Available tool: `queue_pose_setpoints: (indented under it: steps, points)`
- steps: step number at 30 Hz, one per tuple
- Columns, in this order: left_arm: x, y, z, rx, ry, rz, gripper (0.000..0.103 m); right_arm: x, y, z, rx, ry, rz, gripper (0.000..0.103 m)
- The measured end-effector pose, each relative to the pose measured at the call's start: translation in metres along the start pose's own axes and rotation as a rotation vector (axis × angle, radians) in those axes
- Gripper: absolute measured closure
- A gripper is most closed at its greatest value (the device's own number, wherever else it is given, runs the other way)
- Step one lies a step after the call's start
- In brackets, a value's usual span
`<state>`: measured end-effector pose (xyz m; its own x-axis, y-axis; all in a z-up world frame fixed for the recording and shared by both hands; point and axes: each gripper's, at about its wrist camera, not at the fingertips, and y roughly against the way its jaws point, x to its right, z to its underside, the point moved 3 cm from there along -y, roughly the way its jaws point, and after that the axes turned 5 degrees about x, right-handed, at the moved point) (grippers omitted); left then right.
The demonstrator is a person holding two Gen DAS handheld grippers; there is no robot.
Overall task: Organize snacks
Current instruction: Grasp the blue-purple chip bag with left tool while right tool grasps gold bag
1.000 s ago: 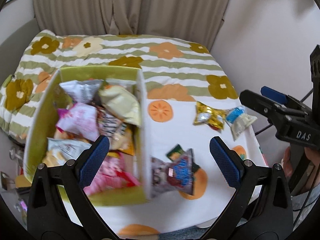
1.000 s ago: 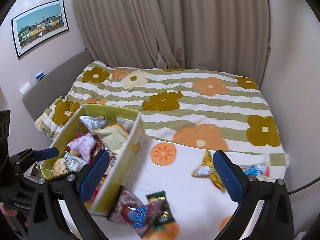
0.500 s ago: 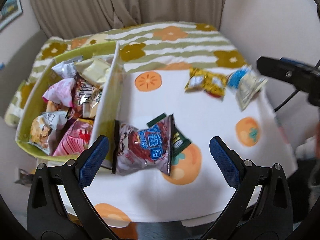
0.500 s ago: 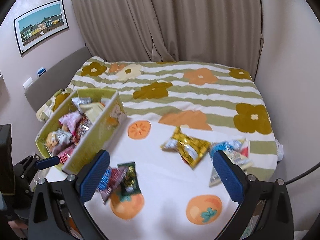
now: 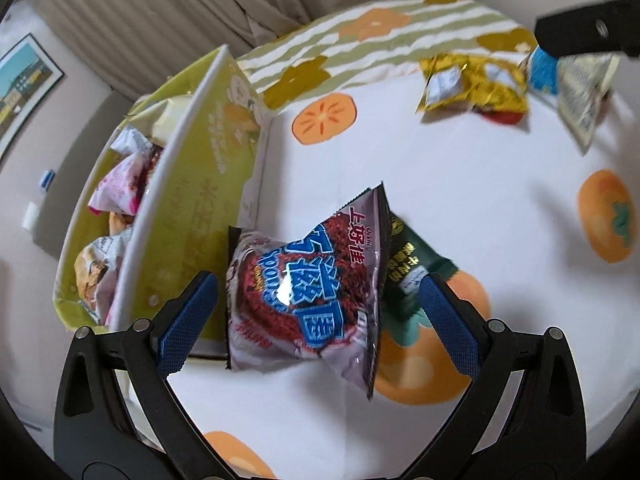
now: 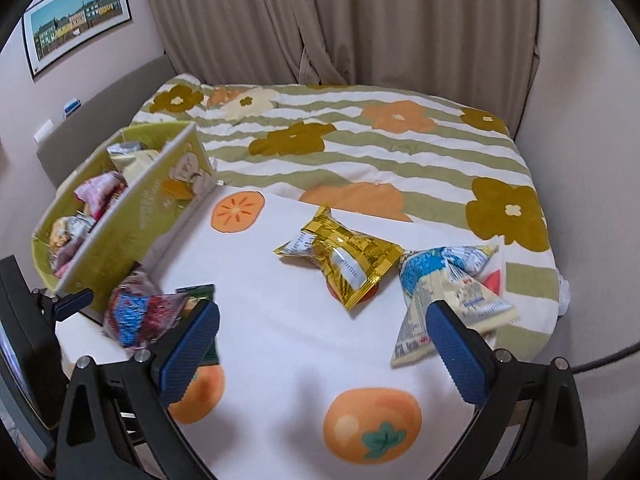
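A green box (image 5: 192,184) holds several snack packs and stands on the white persimmon-print cloth. A purple-and-blue chip bag (image 5: 308,292) leans against the box's near corner, over a dark green packet (image 5: 412,272). My left gripper (image 5: 318,308) is open, its jaws on either side of that bag. A gold pack (image 6: 344,256) and a blue-and-cream pack (image 6: 448,284) lie to the right. My right gripper (image 6: 320,344) is open and empty, its right finger just in front of the blue-and-cream pack. The chip bag (image 6: 140,308) shows at the right wrist view's left.
The cloth (image 6: 288,360) covers the near part of a bed with a striped flower quilt (image 6: 360,136). Curtains (image 6: 340,20) hang behind it and a wall stands on the right. The left gripper's body (image 6: 24,344) shows at the left edge.
My left gripper has come down and forward toward the purple chip bag, which now sits between its jaws. My right gripper has swung right and nearer to the gold and blue packs.
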<state>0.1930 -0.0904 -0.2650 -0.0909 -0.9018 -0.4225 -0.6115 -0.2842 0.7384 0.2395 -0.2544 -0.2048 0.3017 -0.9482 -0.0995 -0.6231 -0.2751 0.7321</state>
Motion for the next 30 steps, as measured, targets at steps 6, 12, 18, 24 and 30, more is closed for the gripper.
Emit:
queue_pose_setpoints:
  steps: [6, 12, 18, 24, 30]
  points:
    - [0.0, -0.021, -0.002, -0.042, -0.022, -0.026, 0.003, -0.003, -0.037, -0.013, -0.058, 0.115, -0.008, 0.0]
    - [-0.01, -0.036, 0.003, -0.103, 0.004, 0.005, 0.014, -0.01, -0.077, -0.025, -0.175, 0.291, 0.009, 0.0]
    - [-0.009, -0.038, 0.005, -0.104, -0.009, 0.025, 0.026, -0.012, -0.1, -0.026, -0.235, 0.453, 0.039, 0.0]
    - [-0.015, -0.036, 0.005, -0.105, 0.015, 0.081, 0.036, -0.006, -0.124, -0.025, -0.295, 0.489, 0.006, 0.0]
    - [-0.021, -0.032, 0.004, -0.105, 0.035, 0.112, 0.043, -0.002, -0.145, -0.022, -0.34, 0.503, -0.009, 0.017]
